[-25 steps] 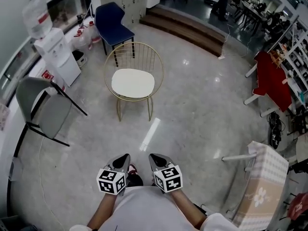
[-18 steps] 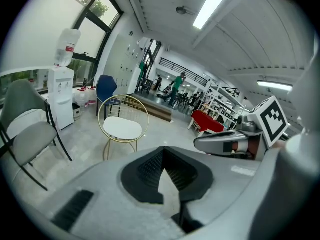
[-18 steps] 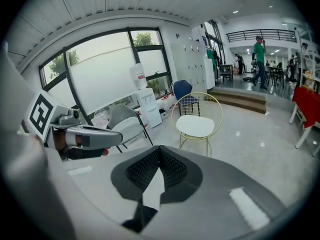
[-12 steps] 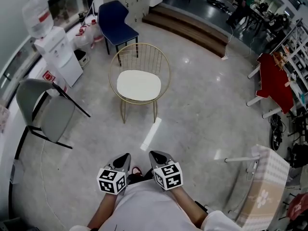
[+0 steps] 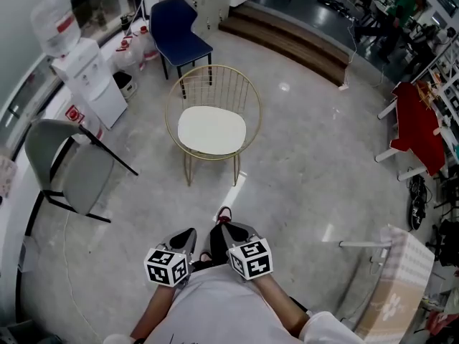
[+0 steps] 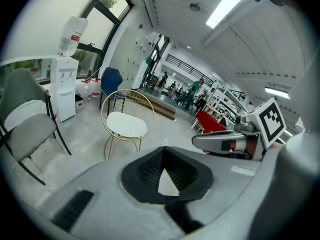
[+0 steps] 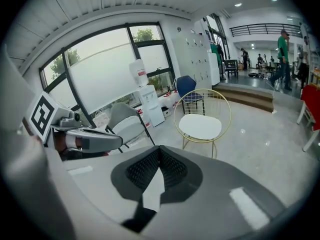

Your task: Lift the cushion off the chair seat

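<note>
the person is walking up to the chair (image 5: 246, 102). over the last second the gold wire chair has drawn nearer in the head view, and a shoe (image 5: 224, 213) now steps out ahead of the grippers. the white cushion (image 5: 211, 130) lies flat on the seat inside the wire rim, untouched and in the same place on the seat as before. it is still well apart from both grippers, across bare floor (image 5: 301, 170).

the left gripper (image 5: 186, 235) and right gripper (image 5: 228, 229) sit side by side close to the body, tilted down toward the chair, much as they were a second ago. the left fingers (image 6: 145, 170) are pressed together with nothing between them. the right fingers (image 7: 172, 170) are likewise closed and empty. each gripper view shows chair and cushion far ahead, over the closed tips.

so the only change is the approach: the gap to the chair is shrinking, but no reach has begun. by my judgement the task is at its very start. before any lift the fingers must open and come down to the cushion's near edge, likely one gripper at each side, since the cushion looks wide and soft. a blue chair (image 5: 176, 31) farther off and a grey chair (image 5: 72, 167) at left both stand out of the way.
</note>
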{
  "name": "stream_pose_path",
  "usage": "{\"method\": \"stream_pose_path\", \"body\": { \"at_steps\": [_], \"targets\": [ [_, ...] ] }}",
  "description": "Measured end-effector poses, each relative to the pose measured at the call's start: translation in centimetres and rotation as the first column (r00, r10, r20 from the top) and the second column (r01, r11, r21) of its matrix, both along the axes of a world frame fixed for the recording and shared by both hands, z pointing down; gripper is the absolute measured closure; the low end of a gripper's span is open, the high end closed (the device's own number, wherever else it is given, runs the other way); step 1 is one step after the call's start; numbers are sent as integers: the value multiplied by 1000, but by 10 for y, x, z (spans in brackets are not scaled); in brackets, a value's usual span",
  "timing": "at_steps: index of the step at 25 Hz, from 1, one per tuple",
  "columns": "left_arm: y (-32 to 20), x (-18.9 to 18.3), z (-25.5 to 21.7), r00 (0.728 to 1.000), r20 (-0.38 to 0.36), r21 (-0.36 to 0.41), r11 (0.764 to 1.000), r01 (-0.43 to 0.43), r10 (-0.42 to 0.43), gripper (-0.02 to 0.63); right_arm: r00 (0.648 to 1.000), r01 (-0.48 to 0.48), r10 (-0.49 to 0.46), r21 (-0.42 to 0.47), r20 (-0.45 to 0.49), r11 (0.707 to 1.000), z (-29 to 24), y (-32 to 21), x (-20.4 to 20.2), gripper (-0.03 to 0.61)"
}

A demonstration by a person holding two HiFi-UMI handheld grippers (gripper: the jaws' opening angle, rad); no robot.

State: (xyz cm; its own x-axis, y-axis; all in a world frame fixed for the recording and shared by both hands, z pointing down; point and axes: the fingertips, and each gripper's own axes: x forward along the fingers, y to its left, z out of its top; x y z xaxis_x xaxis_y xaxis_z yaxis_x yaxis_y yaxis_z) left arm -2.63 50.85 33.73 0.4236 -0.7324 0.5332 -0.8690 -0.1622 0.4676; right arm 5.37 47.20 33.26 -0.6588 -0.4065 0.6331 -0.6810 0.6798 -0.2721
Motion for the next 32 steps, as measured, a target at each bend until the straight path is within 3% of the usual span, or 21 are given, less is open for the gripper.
{"method": "stream_pose_path", "body": {
  "at_steps": [16,32],
  "targets": [
    [-189,0,-11,998,56,-9,999,-33,33,615,1000,-17,18,-24,15,1000,-3,-183,0,574],
    [-297,13,-9,997,78,2,1000,-14,13,615,998,-47,48,-33,31,998,5,-298,19,574]
  ]
}}
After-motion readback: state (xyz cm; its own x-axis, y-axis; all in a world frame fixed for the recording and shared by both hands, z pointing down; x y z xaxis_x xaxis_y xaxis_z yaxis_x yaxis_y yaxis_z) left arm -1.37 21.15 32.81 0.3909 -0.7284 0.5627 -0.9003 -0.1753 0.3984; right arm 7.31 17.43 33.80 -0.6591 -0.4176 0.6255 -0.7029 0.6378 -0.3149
